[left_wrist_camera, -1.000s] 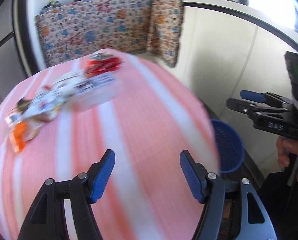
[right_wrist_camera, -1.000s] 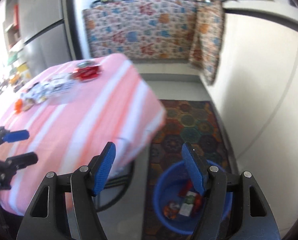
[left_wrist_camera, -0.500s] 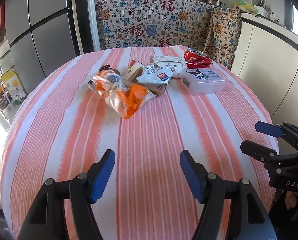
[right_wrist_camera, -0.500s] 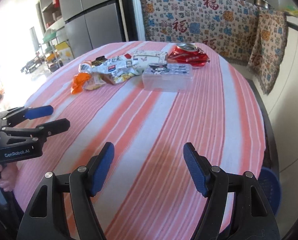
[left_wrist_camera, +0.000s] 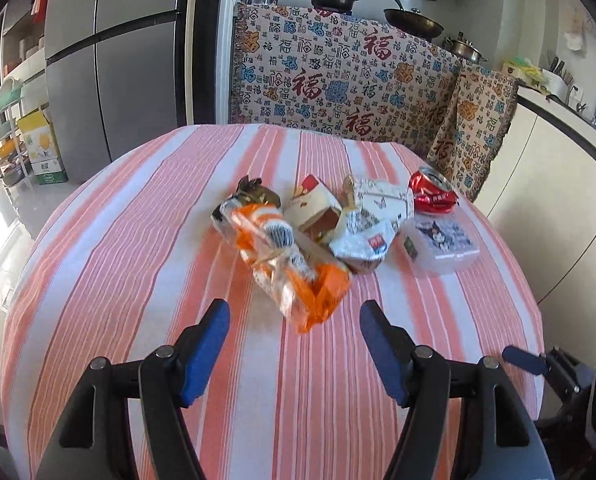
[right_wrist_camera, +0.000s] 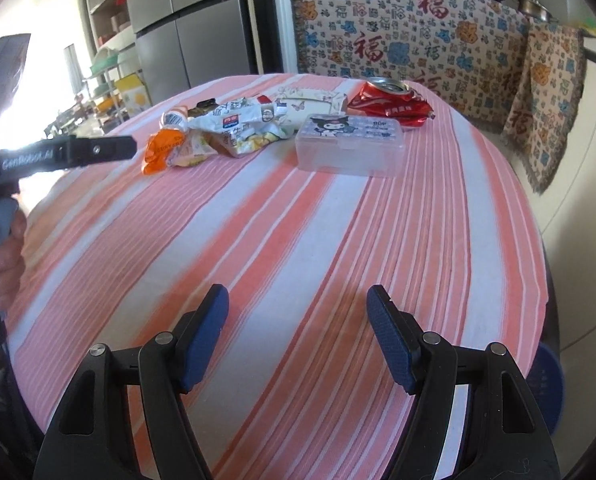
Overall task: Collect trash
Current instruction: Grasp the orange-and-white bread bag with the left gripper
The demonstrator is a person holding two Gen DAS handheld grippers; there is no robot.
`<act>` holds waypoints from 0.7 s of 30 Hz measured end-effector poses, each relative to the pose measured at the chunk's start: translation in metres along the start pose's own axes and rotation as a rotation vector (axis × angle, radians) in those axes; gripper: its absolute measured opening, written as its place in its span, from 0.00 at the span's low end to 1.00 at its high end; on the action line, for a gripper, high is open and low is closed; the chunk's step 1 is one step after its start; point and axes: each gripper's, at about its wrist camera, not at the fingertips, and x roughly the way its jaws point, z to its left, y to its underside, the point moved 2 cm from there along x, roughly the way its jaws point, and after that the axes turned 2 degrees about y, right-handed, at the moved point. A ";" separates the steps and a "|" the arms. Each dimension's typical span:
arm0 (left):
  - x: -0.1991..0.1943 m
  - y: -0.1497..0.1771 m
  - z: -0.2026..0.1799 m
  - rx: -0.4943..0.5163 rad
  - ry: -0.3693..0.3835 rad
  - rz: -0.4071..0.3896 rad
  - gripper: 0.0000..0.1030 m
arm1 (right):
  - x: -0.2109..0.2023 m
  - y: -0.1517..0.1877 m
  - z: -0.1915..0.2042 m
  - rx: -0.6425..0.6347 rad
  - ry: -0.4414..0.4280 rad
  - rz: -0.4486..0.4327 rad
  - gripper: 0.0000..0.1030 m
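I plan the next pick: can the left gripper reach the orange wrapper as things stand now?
Probably yes. The left gripper is open and empty, and the orange wrapper lies just ahead of its fingertips on the striped tablecloth, with nothing between them.

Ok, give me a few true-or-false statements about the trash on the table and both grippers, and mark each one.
1. The left gripper is open and empty. True.
2. The crushed red can stands on the clear plastic box. False: it lies on the striped tablecloth behind the box.
3. The orange wrapper is the piece nearest the left gripper. True.
4. The right gripper is shut on a wrapper. False: it is open, with only cloth below.
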 end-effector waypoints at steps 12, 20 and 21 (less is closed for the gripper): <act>0.053 -0.013 0.011 0.024 -0.081 0.109 0.67 | -0.002 0.003 -0.006 0.017 0.002 -0.003 0.71; 0.042 -0.006 0.022 0.012 0.005 0.124 0.33 | -0.003 0.002 -0.001 0.015 0.001 -0.009 0.71; 0.040 -0.004 0.024 0.008 0.012 0.123 0.33 | -0.002 0.002 0.000 0.012 0.001 -0.008 0.71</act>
